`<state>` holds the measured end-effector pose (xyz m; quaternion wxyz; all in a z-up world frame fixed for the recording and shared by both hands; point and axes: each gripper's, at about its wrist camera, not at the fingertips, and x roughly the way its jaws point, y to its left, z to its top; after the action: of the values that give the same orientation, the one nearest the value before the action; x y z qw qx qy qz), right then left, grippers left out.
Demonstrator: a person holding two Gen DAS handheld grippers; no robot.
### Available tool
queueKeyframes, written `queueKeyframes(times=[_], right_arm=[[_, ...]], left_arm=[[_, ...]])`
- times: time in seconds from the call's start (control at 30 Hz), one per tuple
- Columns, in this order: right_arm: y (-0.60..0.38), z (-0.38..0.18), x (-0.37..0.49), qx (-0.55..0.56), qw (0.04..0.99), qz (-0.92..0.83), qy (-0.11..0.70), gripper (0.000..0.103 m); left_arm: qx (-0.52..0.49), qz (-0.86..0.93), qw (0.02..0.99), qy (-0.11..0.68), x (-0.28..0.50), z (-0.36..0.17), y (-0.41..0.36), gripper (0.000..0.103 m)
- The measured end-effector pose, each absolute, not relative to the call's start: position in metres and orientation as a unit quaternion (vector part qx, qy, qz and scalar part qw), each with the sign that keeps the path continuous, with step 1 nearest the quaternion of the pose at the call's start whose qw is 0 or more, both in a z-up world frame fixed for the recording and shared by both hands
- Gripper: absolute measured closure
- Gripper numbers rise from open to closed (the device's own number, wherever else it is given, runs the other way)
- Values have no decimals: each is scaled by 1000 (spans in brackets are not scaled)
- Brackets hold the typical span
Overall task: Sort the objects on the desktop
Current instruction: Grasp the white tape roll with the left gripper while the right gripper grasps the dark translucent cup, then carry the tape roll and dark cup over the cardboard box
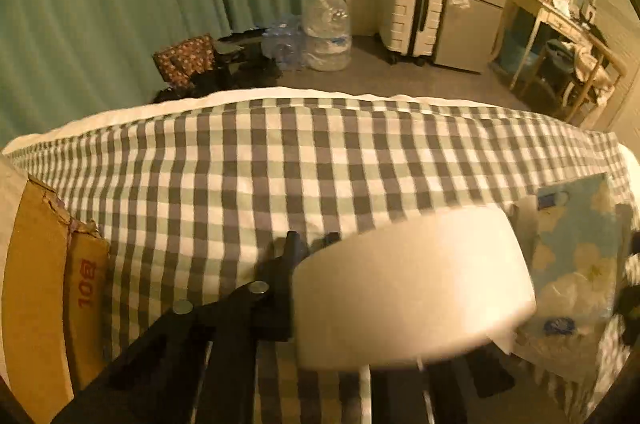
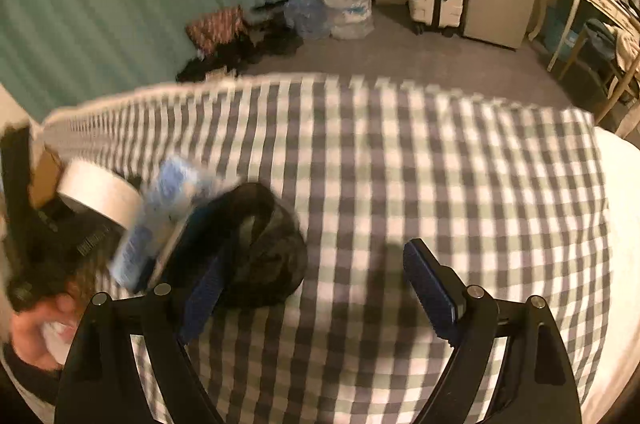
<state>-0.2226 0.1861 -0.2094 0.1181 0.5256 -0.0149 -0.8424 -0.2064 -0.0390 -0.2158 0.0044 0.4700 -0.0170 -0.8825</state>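
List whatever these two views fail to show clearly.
- Left wrist: the white tape roll hides the left gripper tips.
- Left wrist: print on the blue tissue pack is blurred.
- Right wrist: the dark object beside the pack is smeared, unidentifiable.

we see open checked cloth (image 2: pixel 440 164) across the middle and far right, free for a gripper to pass. at the left, a white tape roll (image 2: pixel 100 194), a blue packet (image 2: pixel 160 220) and a dark round thing (image 2: pixel 268 248) crowd together. a cardboard box (image 1: pixel 44 288) blocks the near left edge.
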Motion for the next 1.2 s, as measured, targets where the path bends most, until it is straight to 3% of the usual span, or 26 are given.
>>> queueKeyframes(times=[0.03, 0.1, 0.17, 0.23, 0.37, 0.7, 1.2], right_arm=[[183, -215, -221, 537, 120, -835, -7, 16], [178, -220, -215, 543, 121, -831, 8, 27], [173, -219, -210, 543, 123, -830, 24, 58], [170, -218, -206, 547, 134, -826, 36, 73], [175, -213, -203, 556, 132, -820, 21, 86], [187, -188, -172, 576, 118, -809, -10, 86], [196, -90, -141, 503, 102, -857, -50, 86]], left_arm=[[472, -882, 1, -11, -205, -214, -40, 95], [476, -880, -9, 1, -201, -208, -41, 96], [477, -879, -8, -2, -191, -204, -43, 97], [477, -879, -6, -6, -184, -200, -44, 98], [469, -883, -7, -9, -168, -182, -46, 100], [413, -910, -13, -26, -134, -114, -39, 100], [332, -942, -29, -37, -76, -19, -45, 100]])
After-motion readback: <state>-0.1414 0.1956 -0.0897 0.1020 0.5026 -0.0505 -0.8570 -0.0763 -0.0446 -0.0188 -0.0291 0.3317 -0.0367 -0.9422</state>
